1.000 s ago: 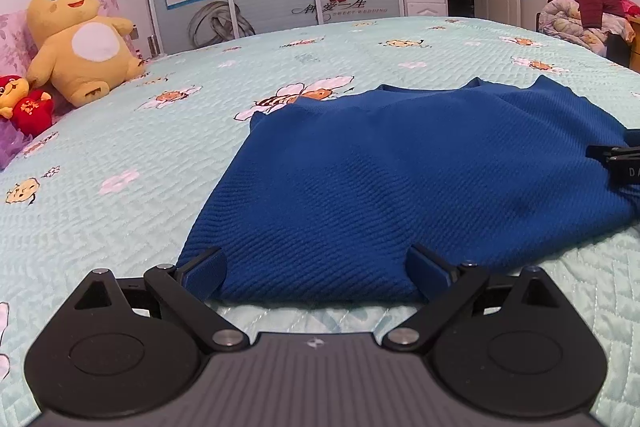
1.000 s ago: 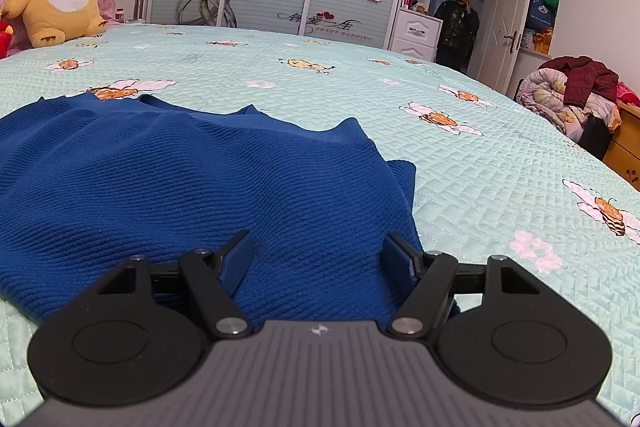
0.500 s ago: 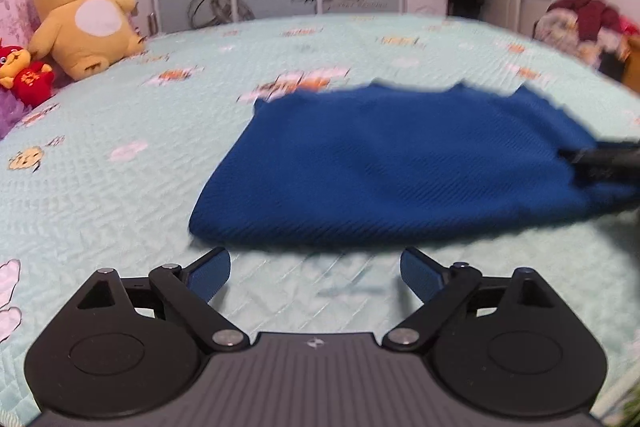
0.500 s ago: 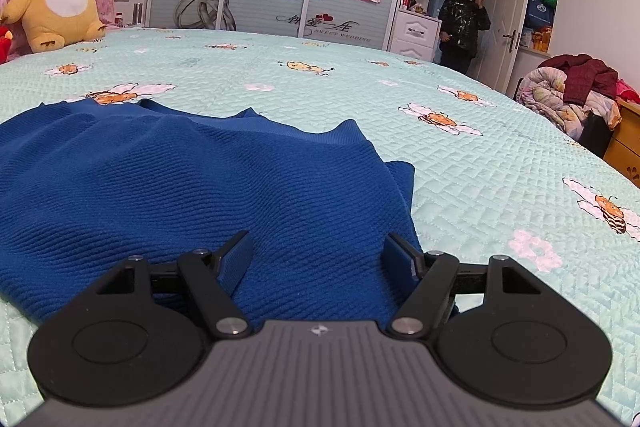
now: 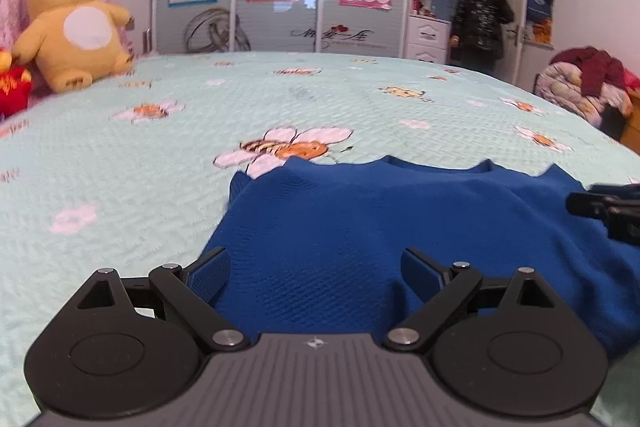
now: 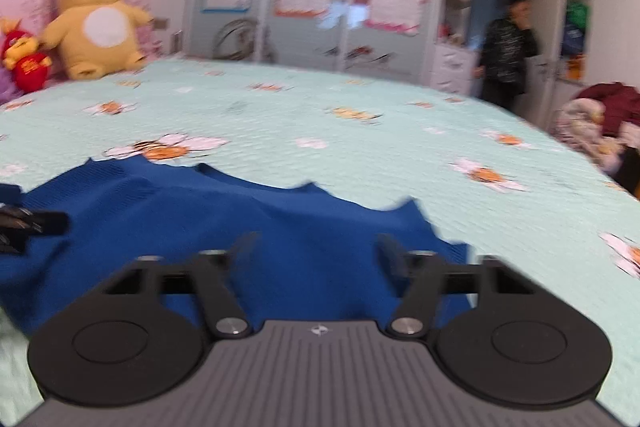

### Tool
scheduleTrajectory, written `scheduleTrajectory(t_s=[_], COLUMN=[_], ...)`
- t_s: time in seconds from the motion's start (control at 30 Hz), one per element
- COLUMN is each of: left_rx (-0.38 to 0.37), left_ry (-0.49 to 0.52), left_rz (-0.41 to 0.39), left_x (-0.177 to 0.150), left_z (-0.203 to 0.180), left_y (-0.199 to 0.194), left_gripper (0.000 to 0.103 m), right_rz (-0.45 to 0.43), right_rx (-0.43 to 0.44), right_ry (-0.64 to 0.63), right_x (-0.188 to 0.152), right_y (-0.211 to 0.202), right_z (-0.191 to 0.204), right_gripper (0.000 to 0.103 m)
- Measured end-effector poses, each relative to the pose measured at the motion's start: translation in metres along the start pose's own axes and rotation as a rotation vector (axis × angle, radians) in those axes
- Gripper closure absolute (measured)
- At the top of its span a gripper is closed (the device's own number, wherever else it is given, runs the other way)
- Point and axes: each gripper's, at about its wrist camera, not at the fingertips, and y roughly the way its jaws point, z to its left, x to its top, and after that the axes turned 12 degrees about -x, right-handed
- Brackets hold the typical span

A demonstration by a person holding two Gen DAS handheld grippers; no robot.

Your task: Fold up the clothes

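A dark blue knitted sweater (image 5: pixel 360 227) lies flat on the mint bedspread (image 5: pixel 160 147), neckline at the far side. My left gripper (image 5: pixel 314 273) is open over its near left part, the knit lying between and under the fingers. My right gripper (image 6: pixel 316 251) hovers over the near right part; its jaws are closing, still apart, with blue cloth (image 6: pixel 280 227) between them. Each gripper's black tip shows in the other's view: the right gripper's tip (image 5: pixel 600 207) at the right edge, the left gripper's tip (image 6: pixel 32 223) at the left edge.
A yellow plush toy (image 5: pixel 72 27) and a red one (image 6: pixel 26 67) sit at the bed's far left. A person in dark clothes (image 5: pixel 480 23) stands by the wardrobe doorway. A heap of bedding and clothes (image 5: pixel 588 83) lies off the bed's right side.
My left gripper, which had backed off the sweater's near edge half a second ago, is over the cloth again. The right wrist view has swung and risen, and is blurred by motion.
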Motion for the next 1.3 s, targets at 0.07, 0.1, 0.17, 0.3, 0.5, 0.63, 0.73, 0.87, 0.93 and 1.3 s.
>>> scheduleTrajectory(t_s=[0.07,0.1,0.17,0.3,0.5,0.63,0.73,0.87,0.93,1.3], left_rx=[-0.007,-0.01,-0.019,-0.018,-0.03,-0.044,-0.041,-0.033,-0.031,-0.036], left_ry=[-0.027,-0.04,-0.054,-0.027,-0.035,-0.057,-0.065,-0.062,-0.062,-0.052], left_rz=[0.012,0.018,0.025,0.046,0.007,-0.002,0.015,0.029,0.028,0.053], left_x=[-0.002,-0.003,-0.002,-0.002,0.0,-0.001,0.001,0.003,0.005,0.002], left_z=[0.004,0.006,0.008,0.002,0.004,0.009,0.009,0.008,0.008,0.009], left_y=[0.002,0.004,0.004,0.009,0.006,0.006,0.009,0.01,0.01,0.015], left_gripper=[0.008,0.008,0.007,0.007,0.008,0.008,0.008,0.008,0.008,0.007], right_rz=[0.071,0.107,0.174,0.243,0.165,0.16,0.223,0.285,0.256,0.239], right_rx=[0.016,0.023,-0.032,-0.171,-0.185,-0.06,-0.117,-0.29,-0.341,-0.106], right_ry=[-0.032,-0.049,-0.1,-0.013,0.019,-0.047,-0.032,0.053,0.098,-0.04], right_x=[0.01,0.015,0.014,0.007,0.024,0.035,0.03,0.021,0.024,0.026], right_y=[0.027,0.04,0.065,0.09,0.062,0.074,0.105,0.124,0.108,0.12], right_z=[0.009,0.013,0.013,-0.042,-0.04,0.013,-0.004,-0.065,-0.076,0.01], right_gripper=[0.099,0.101,0.103,0.103,0.096,0.089,0.089,0.078,0.077,0.068])
